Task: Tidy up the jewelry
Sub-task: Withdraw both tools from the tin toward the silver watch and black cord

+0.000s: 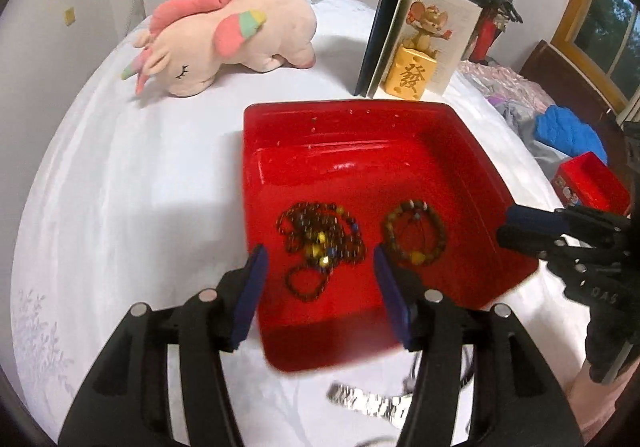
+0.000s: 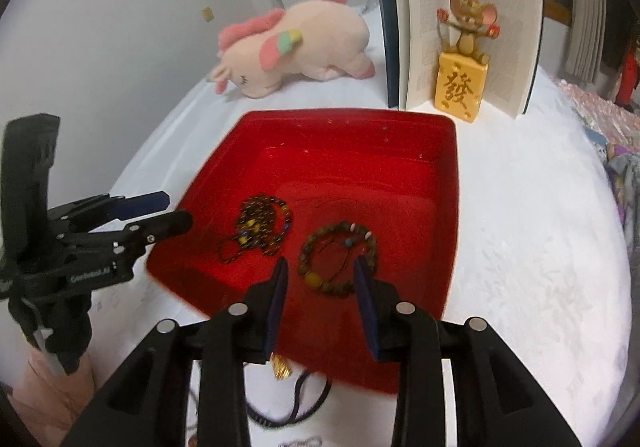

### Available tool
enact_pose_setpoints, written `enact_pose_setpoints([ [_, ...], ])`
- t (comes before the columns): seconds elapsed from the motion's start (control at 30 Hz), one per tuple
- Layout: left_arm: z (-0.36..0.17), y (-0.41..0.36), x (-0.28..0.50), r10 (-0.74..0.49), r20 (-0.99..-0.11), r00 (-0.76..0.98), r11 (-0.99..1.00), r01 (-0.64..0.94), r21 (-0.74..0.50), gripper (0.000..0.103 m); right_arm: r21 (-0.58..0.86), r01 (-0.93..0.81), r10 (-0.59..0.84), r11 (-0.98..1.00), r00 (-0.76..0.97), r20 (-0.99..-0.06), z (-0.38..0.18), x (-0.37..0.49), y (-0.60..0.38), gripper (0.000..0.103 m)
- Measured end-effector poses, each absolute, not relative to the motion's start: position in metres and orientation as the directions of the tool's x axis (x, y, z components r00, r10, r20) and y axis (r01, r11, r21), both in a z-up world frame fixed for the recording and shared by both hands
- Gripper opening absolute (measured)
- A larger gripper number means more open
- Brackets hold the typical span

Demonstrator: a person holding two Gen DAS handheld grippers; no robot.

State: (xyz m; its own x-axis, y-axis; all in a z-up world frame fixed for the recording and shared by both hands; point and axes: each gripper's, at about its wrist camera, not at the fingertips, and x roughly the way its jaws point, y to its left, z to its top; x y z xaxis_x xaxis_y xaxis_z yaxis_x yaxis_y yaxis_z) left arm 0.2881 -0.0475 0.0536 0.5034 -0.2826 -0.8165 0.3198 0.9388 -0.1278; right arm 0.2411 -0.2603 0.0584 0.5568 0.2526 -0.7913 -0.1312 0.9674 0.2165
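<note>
Left wrist view shows the left gripper (image 1: 320, 267) with jaws spread wide and holding nothing, above the near edge of a red tray (image 1: 472, 175). A bead necklace (image 1: 320, 243) and a bead bracelet (image 1: 416, 233) lie side by side inside the tray. The right gripper (image 2: 322, 279) is also released, hanging over the bracelet.

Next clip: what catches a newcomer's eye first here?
The bright red tray in the middle of the white cloth, holding a tangled bead necklace on the left and a bead bracelet beside it. Behind it lie a pink unicorn plush and a gold mouse figurine before an open book.
</note>
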Motion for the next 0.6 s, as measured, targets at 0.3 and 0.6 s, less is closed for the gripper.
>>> enact_pose_setpoints([
  [0.3,0.061,-0.014,0.214,-0.267,-0.801,0.535,0.945,0.308,-0.109,0.060,0.215,-0.177,0.276,0.961,0.505,-0.818,0.048,0.178,-0.248,0.035],
  [0.6,0.018,-0.023,0.201,-0.274,-0.874,0.403,0.937,0.317,-0.147,0.060,0.254,-0.147,0.292,0.956,0.374,-0.880,0.006,0.170,-0.239,0.070],
])
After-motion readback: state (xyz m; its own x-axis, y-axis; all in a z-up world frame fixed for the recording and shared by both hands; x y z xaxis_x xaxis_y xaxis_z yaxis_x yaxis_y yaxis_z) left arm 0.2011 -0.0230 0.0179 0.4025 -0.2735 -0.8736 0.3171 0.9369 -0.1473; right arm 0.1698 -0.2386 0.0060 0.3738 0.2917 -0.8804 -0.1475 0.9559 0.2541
